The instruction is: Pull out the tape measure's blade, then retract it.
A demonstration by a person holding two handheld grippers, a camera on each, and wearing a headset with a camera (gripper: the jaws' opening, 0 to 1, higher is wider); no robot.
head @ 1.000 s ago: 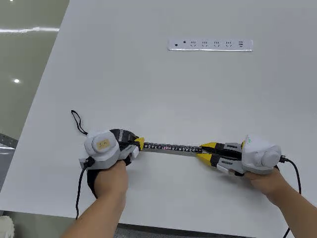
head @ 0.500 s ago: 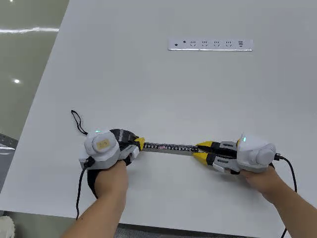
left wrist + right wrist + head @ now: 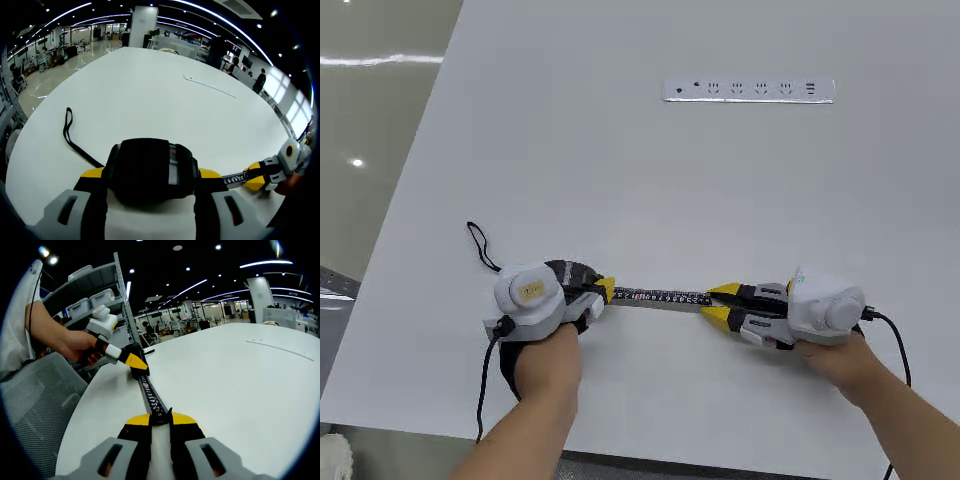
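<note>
Tape measure sat clamped between the left gripper's fingers, its black case filling the gap between the yellow tips and resting on the table. Its blade ran from the case straight across to the right gripper, whose fingers were closed narrow on the blade's free end, pinching it just behind their tips.

With a short length of blade out and taut between the two sets of fingers, the pull-out step appeared done or nearly so. One moment could not settle whether the blade was going out or back. Retraction would call for the right fingers to hold their pinch and travel slowly toward the left fingers, in line with the blade, so the spring would not snatch it.

The blade looked dark, with pale numerals along it, flat and unkinked. A black strap trailed from the case beyond the left fingers, away from the right ones, loose on the table.
</note>
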